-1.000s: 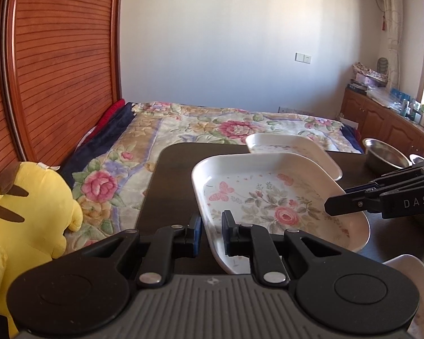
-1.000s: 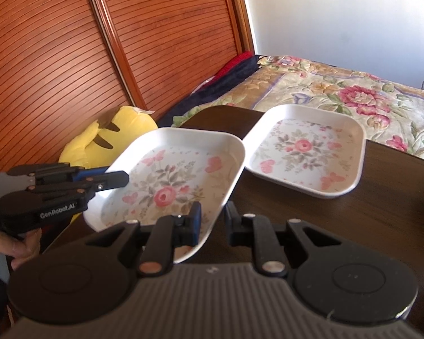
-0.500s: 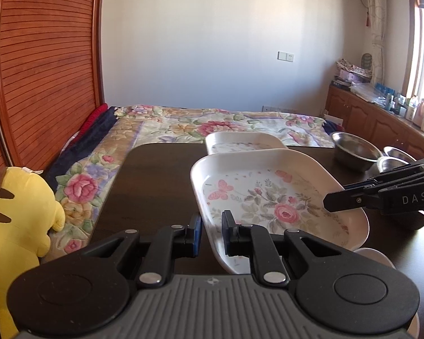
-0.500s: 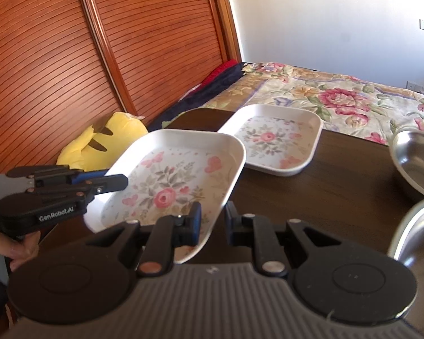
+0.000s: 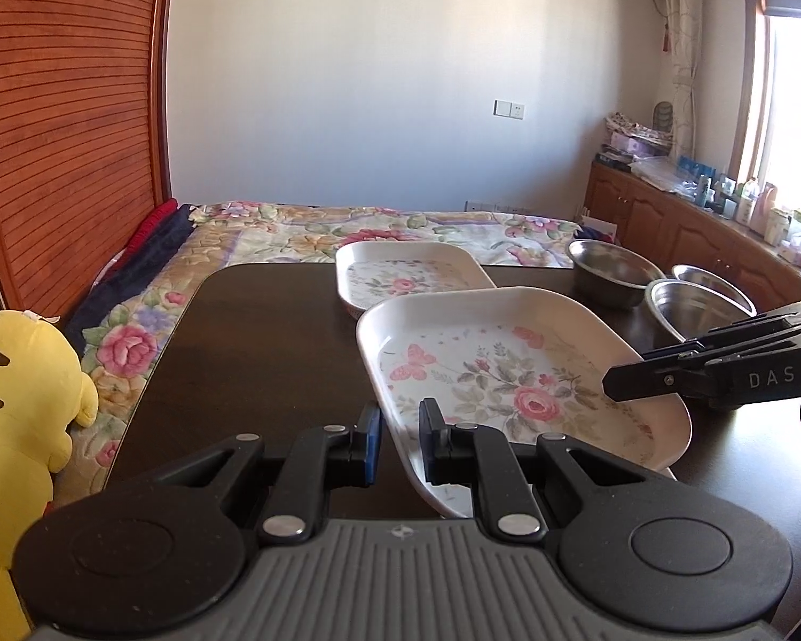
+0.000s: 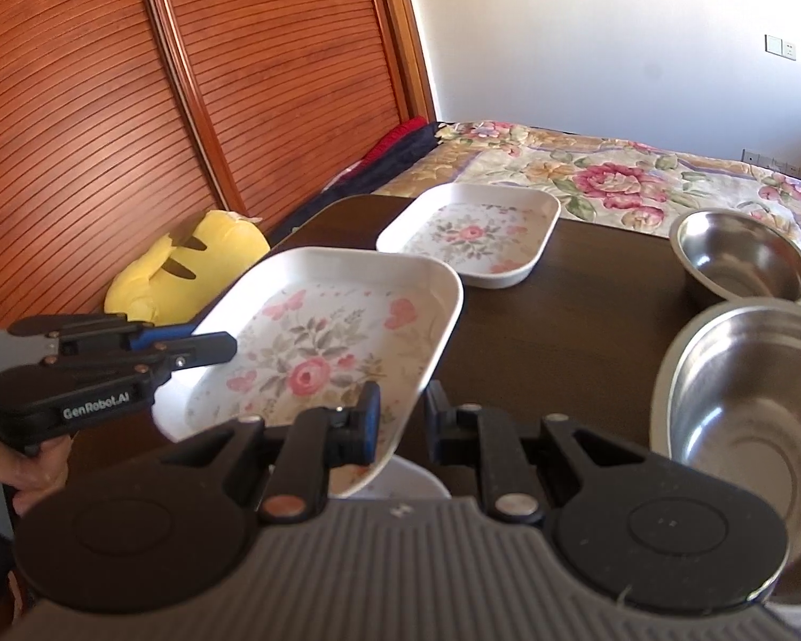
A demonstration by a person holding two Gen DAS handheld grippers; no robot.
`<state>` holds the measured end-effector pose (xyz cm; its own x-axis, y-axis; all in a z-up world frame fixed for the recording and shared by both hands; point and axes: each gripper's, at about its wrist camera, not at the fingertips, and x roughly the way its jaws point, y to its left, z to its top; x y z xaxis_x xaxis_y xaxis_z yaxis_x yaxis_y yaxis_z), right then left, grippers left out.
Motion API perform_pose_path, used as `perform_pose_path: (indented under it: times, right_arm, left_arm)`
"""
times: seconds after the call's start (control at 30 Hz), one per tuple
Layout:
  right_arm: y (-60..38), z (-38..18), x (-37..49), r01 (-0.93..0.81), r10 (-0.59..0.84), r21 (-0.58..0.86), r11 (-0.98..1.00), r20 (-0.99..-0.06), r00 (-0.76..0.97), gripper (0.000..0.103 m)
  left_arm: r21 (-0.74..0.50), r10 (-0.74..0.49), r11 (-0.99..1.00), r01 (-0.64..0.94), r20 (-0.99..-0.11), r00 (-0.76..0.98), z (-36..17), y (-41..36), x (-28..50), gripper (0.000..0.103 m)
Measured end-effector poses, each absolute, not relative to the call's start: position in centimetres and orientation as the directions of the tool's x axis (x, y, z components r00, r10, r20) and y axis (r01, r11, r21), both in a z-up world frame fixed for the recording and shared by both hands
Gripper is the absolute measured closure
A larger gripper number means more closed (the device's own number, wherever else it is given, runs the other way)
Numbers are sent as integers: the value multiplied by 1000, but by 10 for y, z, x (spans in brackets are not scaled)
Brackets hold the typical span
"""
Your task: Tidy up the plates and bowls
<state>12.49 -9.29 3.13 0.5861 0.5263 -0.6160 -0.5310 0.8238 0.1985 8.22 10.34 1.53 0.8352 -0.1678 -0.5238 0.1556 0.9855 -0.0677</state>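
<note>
The person is carrying a floral plate above the dark table, each gripper pinching an opposite rim so the wide, shallow dish is staying level and not tipping. The left gripper is clamping its fingers nearly shut on the near rim at about 6 o'clock in the left wrist view, while the right gripper is doing the same on the other edge. A matching second plate is lying on the table at about 12 o'clock beyond the held one, probably the stacking target. Steel bowls are sitting toward 2 o'clock, grouped apart from the plates. A yellow plush toy is resting off the table at 9 o'clock.
</note>
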Motion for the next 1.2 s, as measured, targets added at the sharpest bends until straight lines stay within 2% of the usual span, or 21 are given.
perform_pose_path:
  times: [1.2]
  right_arm:
    - [-120, 6, 57, -530, 520, 188, 827, -613, 594, 83]
  left_arm:
    - [-74, -204, 978, 197, -563, 801, -8, 80, 29, 88]
